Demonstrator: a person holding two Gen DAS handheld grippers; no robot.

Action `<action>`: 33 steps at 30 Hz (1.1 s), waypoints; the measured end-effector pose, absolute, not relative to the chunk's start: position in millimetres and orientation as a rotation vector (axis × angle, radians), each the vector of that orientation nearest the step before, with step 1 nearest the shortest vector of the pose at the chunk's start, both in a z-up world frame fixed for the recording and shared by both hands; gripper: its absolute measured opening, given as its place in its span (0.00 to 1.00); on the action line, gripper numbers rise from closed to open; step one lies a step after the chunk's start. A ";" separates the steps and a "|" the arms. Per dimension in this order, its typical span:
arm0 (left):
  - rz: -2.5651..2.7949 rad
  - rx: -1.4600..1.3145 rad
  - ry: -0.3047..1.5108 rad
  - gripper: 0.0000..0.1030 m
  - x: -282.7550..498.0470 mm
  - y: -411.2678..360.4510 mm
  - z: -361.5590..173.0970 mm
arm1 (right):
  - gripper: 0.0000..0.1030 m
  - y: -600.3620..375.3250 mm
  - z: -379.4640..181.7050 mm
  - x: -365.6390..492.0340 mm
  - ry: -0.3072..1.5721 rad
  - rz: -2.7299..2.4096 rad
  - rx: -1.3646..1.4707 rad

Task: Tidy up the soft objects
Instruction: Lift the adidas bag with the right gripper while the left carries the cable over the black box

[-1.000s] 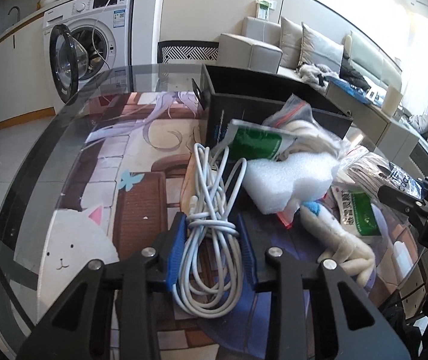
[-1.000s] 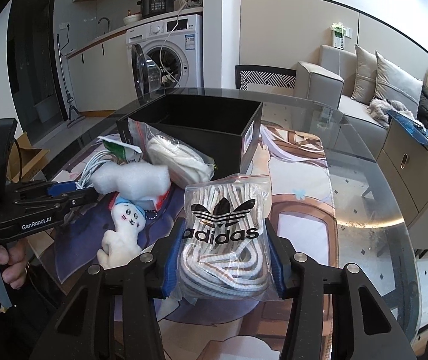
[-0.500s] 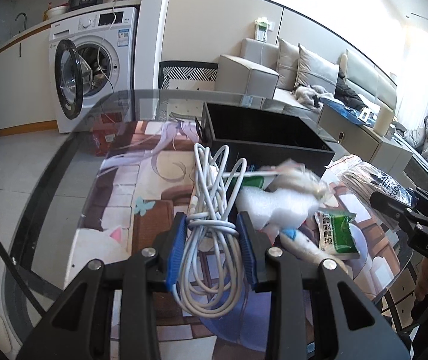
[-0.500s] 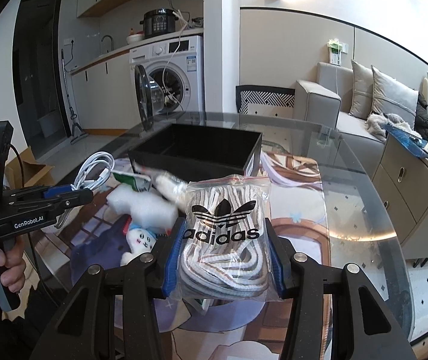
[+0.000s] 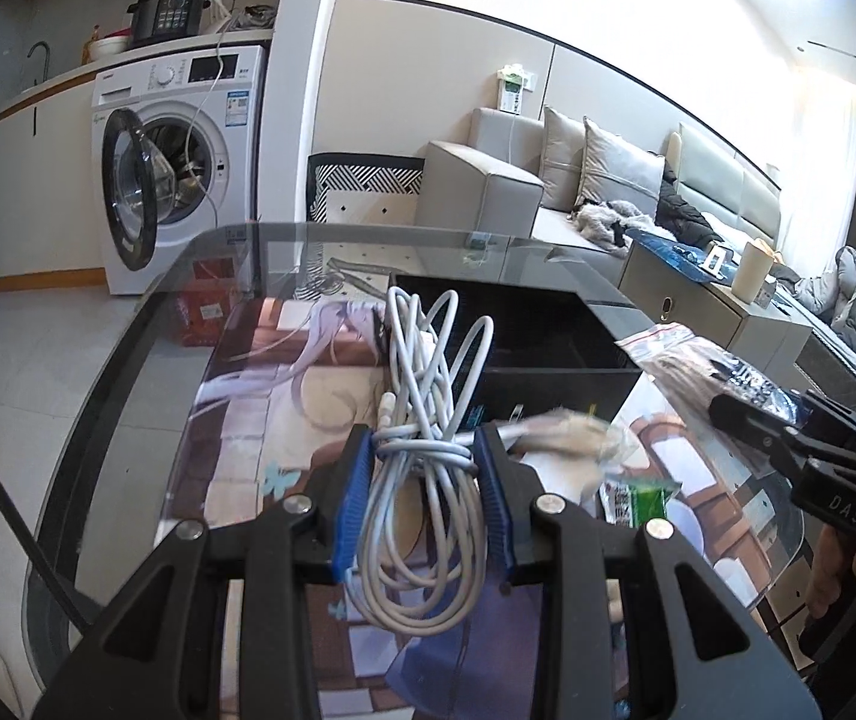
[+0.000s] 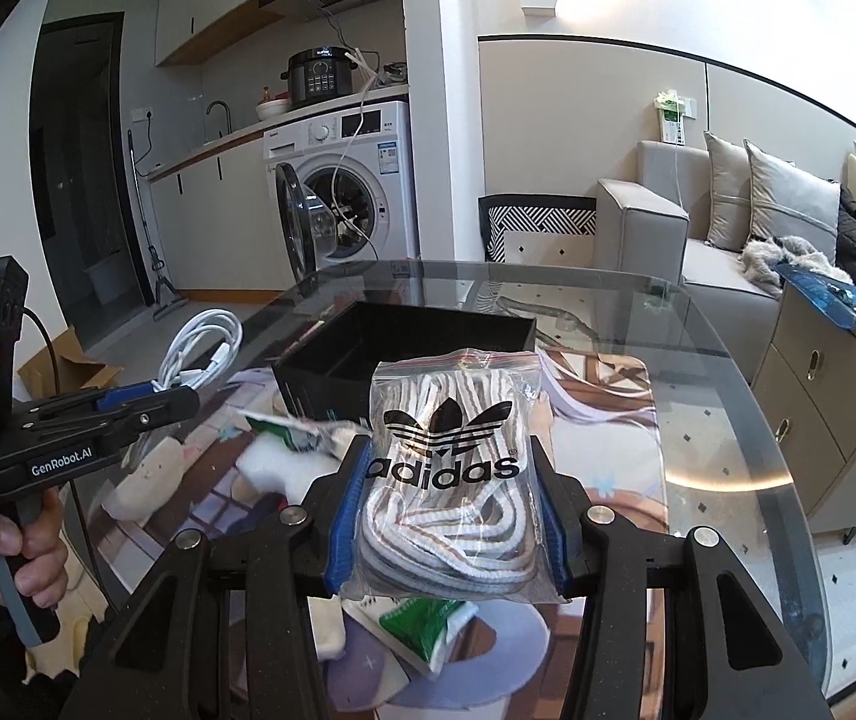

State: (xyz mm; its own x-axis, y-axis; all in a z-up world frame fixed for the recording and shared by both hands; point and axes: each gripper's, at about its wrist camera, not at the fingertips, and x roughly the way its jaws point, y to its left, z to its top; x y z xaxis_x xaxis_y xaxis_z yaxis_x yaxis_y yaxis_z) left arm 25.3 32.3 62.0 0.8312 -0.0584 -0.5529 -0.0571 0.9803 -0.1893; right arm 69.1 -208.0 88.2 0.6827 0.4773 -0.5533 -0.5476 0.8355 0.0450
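White cable bundle: clamped at its wrapped middle between the blue pads of the left tongs, held above the glass table. Zip bag of laces, adidas logo: pinched in the closed right tongs, raised over the table. Black box: open-topped, just beyond both, toward the far edge.

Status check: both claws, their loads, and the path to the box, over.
Left claw shut on coiled white cable. Right claw shut on clear zip bag of striped laces. Both raised over the glass table; open black box ahead, path unobstructed.
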 end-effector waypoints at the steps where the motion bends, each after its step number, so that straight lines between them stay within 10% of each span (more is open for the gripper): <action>1: -0.007 -0.198 0.590 0.32 27.9 31.0 63.7 | 0.47 -206.1 88.5 72.1 0.588 0.575 -0.127; 33: -0.056 -0.225 0.754 0.32 157.8 18.6 57.0 | 0.47 -145.3 72.7 173.6 0.733 0.585 -0.197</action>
State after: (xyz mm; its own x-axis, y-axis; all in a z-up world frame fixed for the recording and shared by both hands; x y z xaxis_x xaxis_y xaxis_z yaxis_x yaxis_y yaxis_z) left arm 157.8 18.6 57.0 0.7288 -0.1308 -0.6721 -0.0305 0.9744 -0.2227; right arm 173.6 -145.3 72.7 0.5928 0.4322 -0.6795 -0.5659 0.8239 0.0304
